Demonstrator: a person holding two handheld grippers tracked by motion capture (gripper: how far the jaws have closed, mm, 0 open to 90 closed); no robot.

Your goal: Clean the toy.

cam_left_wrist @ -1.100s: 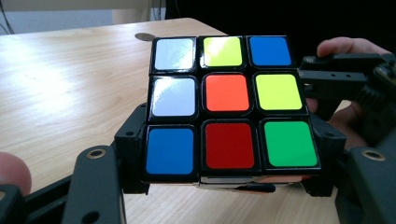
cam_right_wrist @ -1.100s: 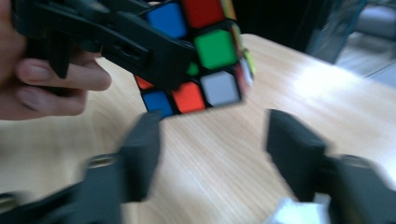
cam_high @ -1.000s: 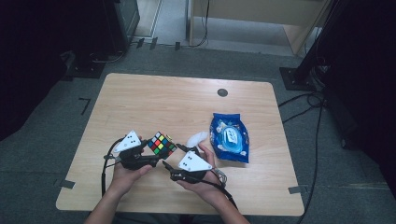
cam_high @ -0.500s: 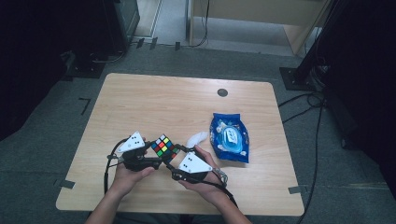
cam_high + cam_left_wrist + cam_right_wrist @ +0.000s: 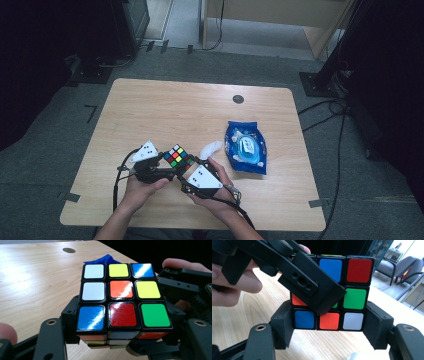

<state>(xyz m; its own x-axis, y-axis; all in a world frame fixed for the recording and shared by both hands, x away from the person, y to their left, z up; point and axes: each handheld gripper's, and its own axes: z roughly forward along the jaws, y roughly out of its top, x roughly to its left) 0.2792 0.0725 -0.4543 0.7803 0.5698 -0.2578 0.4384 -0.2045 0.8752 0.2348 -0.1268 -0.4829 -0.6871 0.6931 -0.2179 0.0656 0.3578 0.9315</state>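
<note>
Rubik's cube [image 5: 178, 156] still scrambled, held above table [image 5: 165, 112] near edge. Left gripper [image 5: 167, 169] clamped on lower layer; right gripper [image 5: 186, 167] jaws clamped on adjacent layer, just closed. Solving barely begun.

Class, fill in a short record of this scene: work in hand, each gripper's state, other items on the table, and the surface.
Work in hand: puzzle cube held above the table between both grippers
Left gripper: shut on the cube's lower layer
Right gripper: jaws just closed in, pads against the cube's bottom row
Other items: blue packet; white object beside it
Surface: wooden table
</note>
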